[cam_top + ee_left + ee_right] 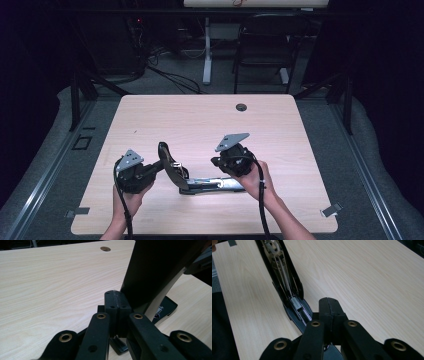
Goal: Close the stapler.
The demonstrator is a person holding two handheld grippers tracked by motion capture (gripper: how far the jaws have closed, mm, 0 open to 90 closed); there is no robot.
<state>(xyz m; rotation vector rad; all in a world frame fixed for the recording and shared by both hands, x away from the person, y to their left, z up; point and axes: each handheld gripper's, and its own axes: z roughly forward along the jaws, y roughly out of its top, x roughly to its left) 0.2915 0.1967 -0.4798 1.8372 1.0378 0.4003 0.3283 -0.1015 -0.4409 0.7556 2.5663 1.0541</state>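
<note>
A black stapler (212, 184) lies opened near the table's front edge. Its lid (169, 164) is swung up and leans left. My left gripper (159, 165) is shut, its tips against the raised lid (155, 272); nothing shows between the jaws (115, 302). In the right gripper view the bare staple channel (287, 287) runs away to the upper left. My right gripper (223, 175) is shut with its tips (329, 307) over the near end of the stapler's base. Whether it presses on the base I cannot tell.
The light wood table (200, 120) has a round cable hole (241, 107) near its far edge. Grey tape marks sit at the front corners (332, 210). A dark chair (265, 45) and a table leg stand beyond the far edge.
</note>
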